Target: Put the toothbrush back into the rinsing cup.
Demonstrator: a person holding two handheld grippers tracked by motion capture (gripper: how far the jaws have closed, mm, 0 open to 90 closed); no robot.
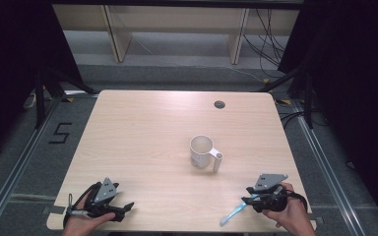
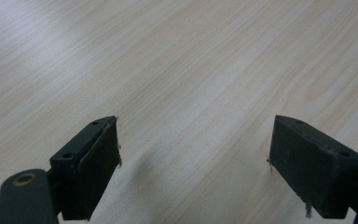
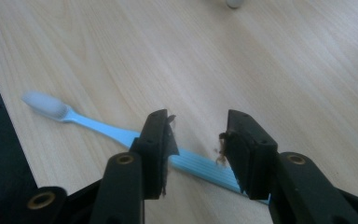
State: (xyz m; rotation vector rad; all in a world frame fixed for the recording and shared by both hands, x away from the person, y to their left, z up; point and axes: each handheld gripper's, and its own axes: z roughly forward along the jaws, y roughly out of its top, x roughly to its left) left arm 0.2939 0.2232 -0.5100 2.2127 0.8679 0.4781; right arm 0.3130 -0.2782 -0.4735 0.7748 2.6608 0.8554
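Pale woodgrain surface (image 1: pixel 142 132) before us; ribbed blue toothbrush (image 3: pixel 98 126) lies between our released right gripper (image 3: pixel 196 135) jaws; left gripper (image 2: pixel 193 154) jaws gape.

Left gripper (image 1: pixel 126 208): we see a black body topped by a grey three-cornered plate with small dark holes.
Left cable: we note a thin grey lead looping off its outer side.
Left pads (image 2: pixel 318 166): we find thick black blocks, each with two small screw holes and frayed scraps at the edges.
Right gripper (image 1: pixel 246 200): we see the same black frame and grey three-cornered plate, with a dark cable curving behind.
Right pads (image 3: pixel 159 144): we see black blocks with brownish tatters on the inner faces.
Right arms: we count brass-ringed pivots on the black links.
Hands: we see bare hands, no sleeves visible.
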